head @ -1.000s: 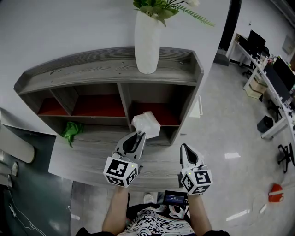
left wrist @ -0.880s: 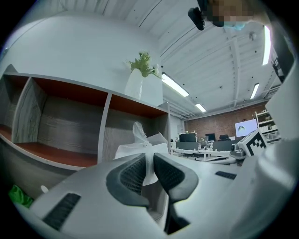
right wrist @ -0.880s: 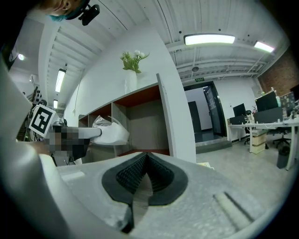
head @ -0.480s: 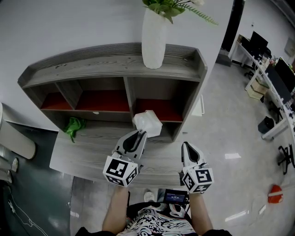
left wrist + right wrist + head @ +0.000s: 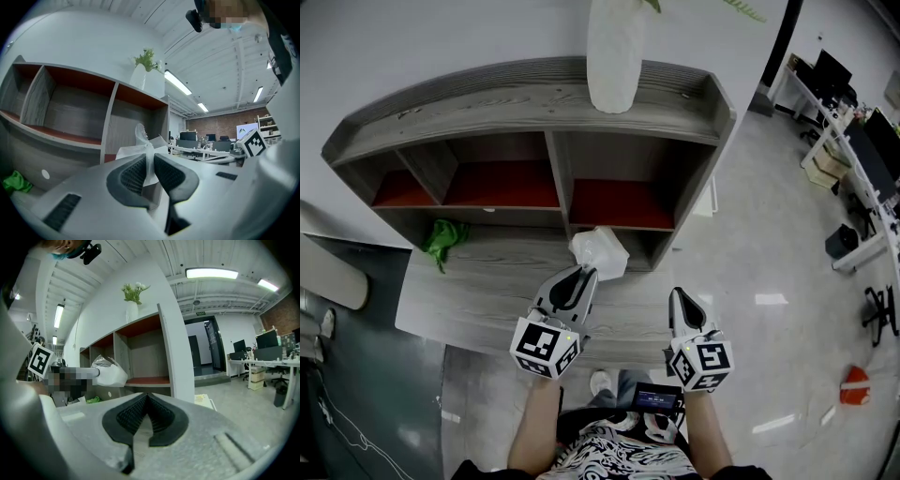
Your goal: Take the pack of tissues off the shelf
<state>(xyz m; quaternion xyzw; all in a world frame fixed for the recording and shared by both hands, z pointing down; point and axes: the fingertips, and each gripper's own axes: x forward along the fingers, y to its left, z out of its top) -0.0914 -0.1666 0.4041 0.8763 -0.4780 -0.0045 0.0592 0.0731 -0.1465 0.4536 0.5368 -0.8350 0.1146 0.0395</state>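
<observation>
My left gripper is shut on the edge of a white pack of tissues, holding it in the air in front of the grey wooden shelf, just outside the lower right compartment. In the left gripper view the pack's thin wrapper is pinched between the dark ribbed pads. My right gripper hovers to the right of it, shut with nothing between its jaws. From the right gripper view the pack shows at the left, clear of the red-floored compartment.
A white vase with green stems stands on the shelf top. A crumpled green cloth lies on the shelf's broad lower ledge at the left. Desks with monitors and a red object stand on the glossy floor to the right.
Both grippers have come down and back from the shelf, the left one carrying the tissue pack. The pack now sits below and in front of the right compartment rather than at its opening.
</observation>
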